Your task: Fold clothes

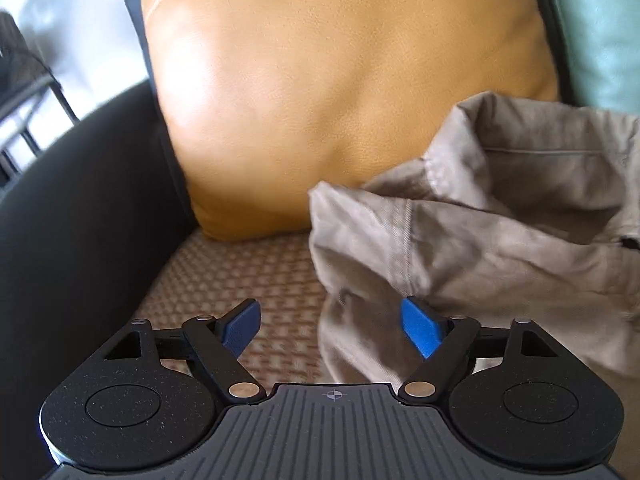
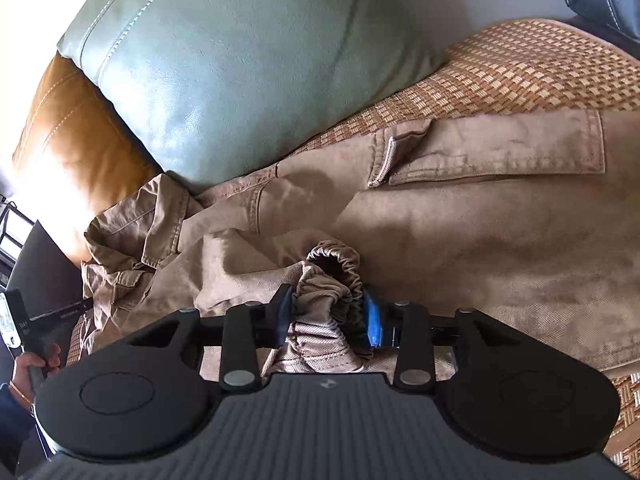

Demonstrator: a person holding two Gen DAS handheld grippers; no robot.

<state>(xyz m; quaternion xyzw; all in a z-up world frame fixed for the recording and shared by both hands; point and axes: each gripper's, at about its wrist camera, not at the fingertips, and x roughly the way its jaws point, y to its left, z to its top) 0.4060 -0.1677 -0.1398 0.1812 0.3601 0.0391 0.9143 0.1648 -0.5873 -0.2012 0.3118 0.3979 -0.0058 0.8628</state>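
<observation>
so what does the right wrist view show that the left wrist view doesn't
Only the right wrist view: the right gripper with the elastic cuff bunched between its fingers, the flap pocket, and a hand at the lower left.

Only the left wrist view: the left gripper, open, a fold of cloth between its fingers unpinched, and the dark sofa arm.

Both: the khaki garment, mustard cushion, teal cushion and woven mat.

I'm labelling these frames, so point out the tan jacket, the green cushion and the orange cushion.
tan jacket (image 2: 460, 216): right wrist view, flat body panel below the pocket flap.
green cushion (image 2: 240, 64): right wrist view, middle of its face.
orange cushion (image 1: 320, 80): left wrist view, middle of its face.
</observation>
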